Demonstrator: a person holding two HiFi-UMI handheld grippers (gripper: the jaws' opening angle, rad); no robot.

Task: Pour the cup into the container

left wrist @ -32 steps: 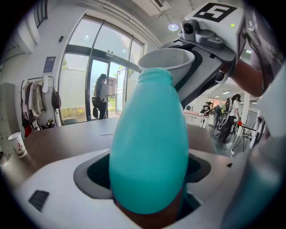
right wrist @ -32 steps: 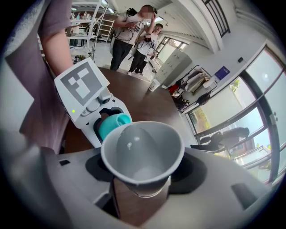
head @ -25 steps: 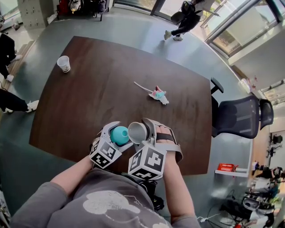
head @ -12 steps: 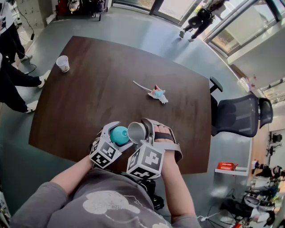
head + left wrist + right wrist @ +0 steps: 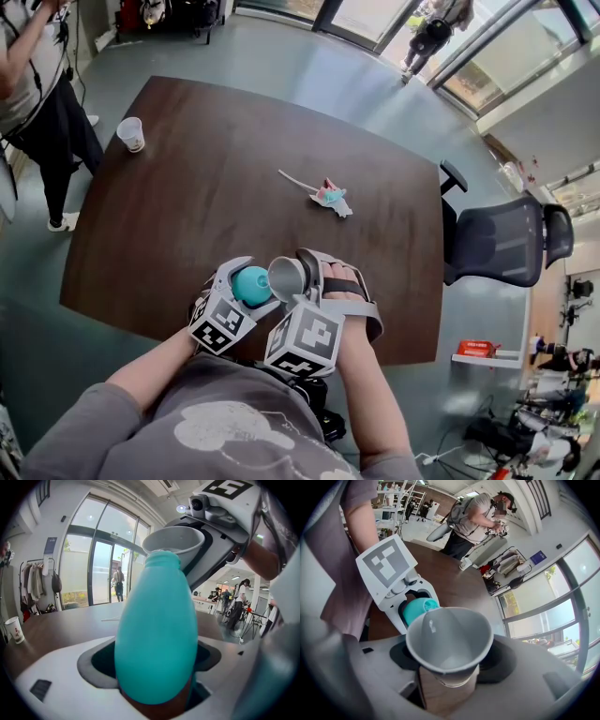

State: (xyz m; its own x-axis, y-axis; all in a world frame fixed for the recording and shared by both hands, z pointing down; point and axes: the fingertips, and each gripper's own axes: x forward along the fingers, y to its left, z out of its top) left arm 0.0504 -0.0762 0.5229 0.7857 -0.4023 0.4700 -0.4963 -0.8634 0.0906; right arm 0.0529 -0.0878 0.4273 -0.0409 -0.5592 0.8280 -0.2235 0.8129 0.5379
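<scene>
Partly hidden: base of the teal container [image 5: 157, 634], sunk between the jaws of the left gripper [image 5: 247, 283]; bottom of the grey cup [image 5: 450, 637], buried between the jaws of the right gripper [image 5: 296, 274]. Contents of either: not to be made out.

Container: smooth, rounded, bottle-shaped, narrowing to a short neck. Pinched by the left jaws, neck toward the cup, held over the near edge of the dark brown table [image 5: 216, 187].

Cup: plain, flared, thin-rimmed. Clamped by the right jaws, tipped sideways, rim just at the container's mouth; touching or apart, unclear.

Farther off: white paper cup [image 5: 133, 134] at the table's far left corner; scrap of litter [image 5: 330, 198] mid-table; black chair [image 5: 506, 246] beside the table's right edge.
</scene>
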